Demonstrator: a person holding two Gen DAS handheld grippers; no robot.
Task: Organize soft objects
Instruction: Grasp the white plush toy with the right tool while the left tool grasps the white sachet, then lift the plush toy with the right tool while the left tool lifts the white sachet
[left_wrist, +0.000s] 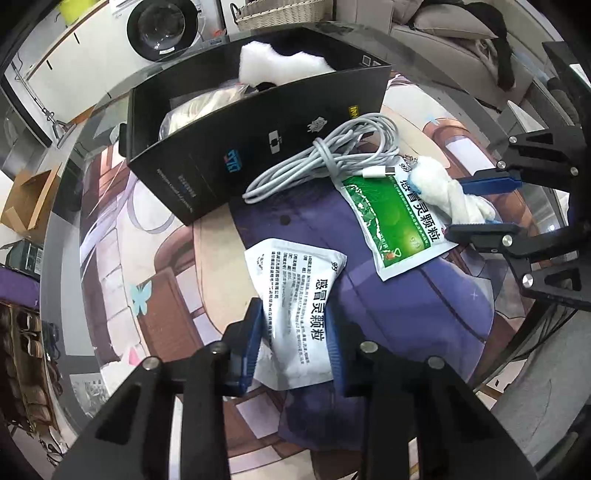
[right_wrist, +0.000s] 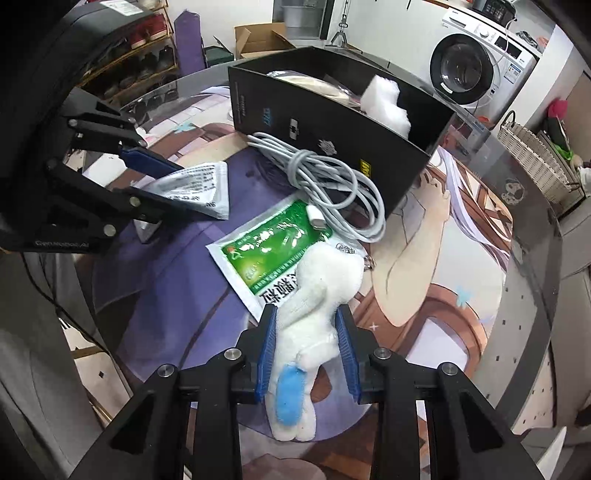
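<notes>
My left gripper (left_wrist: 295, 332) straddles a white medicine sachet (left_wrist: 299, 314) on the printed mat; its blue pads touch the sachet's two sides. My right gripper (right_wrist: 306, 339) sits around a white plush toy (right_wrist: 314, 317) with a blue patch, pads against its body. The toy lies partly on a green sachet (right_wrist: 273, 247), which also shows in the left wrist view (left_wrist: 391, 218). A black box (left_wrist: 258, 125) at the back holds white fluffy stuffing (left_wrist: 280, 62) and a bagged item. The toy shows in the left wrist view (left_wrist: 443, 188) between the right gripper's fingers (left_wrist: 491, 182).
A coiled grey charging cable (left_wrist: 332, 155) lies against the box front, its plug on the green sachet. The round glass table's edge (right_wrist: 532, 295) curves close on the right. A wicker basket (right_wrist: 535, 162) and a washing machine (right_wrist: 465, 70) stand beyond the table.
</notes>
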